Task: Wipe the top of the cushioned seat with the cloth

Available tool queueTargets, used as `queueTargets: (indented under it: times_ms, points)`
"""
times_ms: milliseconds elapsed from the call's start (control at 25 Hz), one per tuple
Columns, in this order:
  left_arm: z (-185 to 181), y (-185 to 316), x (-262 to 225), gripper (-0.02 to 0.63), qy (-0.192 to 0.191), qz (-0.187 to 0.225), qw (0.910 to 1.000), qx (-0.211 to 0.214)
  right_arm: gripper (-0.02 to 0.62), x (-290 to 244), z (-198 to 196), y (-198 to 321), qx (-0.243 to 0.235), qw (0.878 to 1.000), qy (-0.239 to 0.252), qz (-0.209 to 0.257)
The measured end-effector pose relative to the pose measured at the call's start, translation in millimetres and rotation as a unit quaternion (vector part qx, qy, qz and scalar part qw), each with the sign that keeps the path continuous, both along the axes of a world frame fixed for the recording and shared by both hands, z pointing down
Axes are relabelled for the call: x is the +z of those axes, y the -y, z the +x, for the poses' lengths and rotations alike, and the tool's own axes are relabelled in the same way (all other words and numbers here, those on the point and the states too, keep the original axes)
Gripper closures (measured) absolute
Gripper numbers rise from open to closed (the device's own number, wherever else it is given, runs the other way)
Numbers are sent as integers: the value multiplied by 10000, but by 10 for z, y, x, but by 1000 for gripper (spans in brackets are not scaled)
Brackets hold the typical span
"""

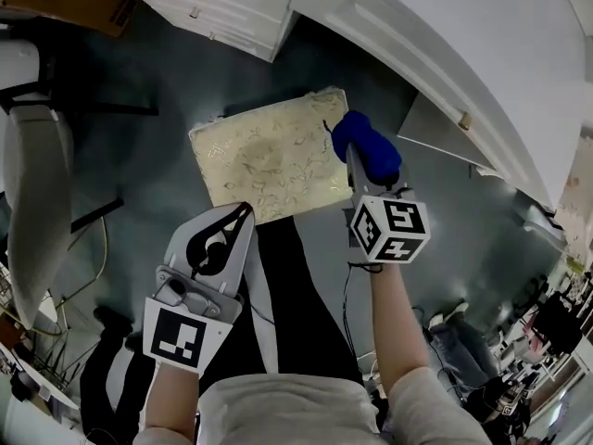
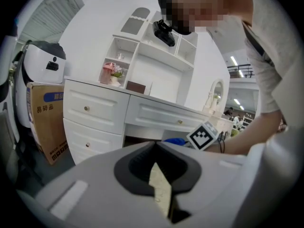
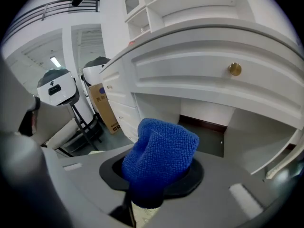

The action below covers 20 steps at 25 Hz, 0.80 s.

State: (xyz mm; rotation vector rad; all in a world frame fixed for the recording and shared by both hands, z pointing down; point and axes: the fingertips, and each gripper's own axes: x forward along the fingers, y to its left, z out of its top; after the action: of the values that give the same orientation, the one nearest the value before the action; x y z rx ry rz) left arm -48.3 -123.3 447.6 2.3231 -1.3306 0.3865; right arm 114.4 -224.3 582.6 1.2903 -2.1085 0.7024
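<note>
The cushioned seat [image 1: 269, 156], cream with a faint leafy pattern, sat low on the grey-green floor [image 1: 167, 82] just in front of the white bench [image 1: 445, 54] and its drawers. From above, the person's dark trouser legs [image 1: 287, 313] came up to the seat's near edge.

The right tool [image 1: 371, 170] was closed on the blue cloth [image 1: 364, 145], which bulged out of it in a thick wad. The cloth was over the seat's right edge, near the far corner; I could not tell whether it touched the cushion. In the right gripper view the wad [image 3: 159, 160] filled the space between the jaws, with a drawer's brass knob [image 3: 234, 69] above it.

The left tool [image 1: 239, 219] held nothing, its jaws together at the tips. It pointed at the seat's near edge, close by the person's knee. In the left gripper view a sliver of the cream cushion [image 2: 161, 189] showed through the opening behind the closed tips.

A cardboard box [image 2: 45, 127] stood on the floor to the left of the bench.
</note>
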Motion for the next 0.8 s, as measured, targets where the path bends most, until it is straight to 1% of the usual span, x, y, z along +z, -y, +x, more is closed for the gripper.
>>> queueTargets:
  times_ms: [120,240,320,480,600,760,800]
  points:
    - [-50,-3,-17,606,-4,3,9999,-143,468,167,119,114,121,9993,-342,-50]
    - [-97,-5,17,606,-12,-22,9997,-259,462,327,131,208,-13,9982,-596,-64]
    - [-109,-10,44,606,-27,-41,9995,-309,456,443,72,226,-153,9983,-537,-166]
    - [-127,-30,80,606,-56,-46,9993,-364,413,617,-91,183,-396,9977,-397,-388]
    - [-129,-64,106,606,-61,-69,9992,-384,399,669,-172,125,-487,9972,-308,-468]
    - [-146,-90,137,606,-43,-116,9992,-372,351,681,-247,64,-611,9966,-158,-530]
    - [-154,-85,141,606,-44,-119,9992,-378,349,674,-268,54,-647,9964,-106,-534]
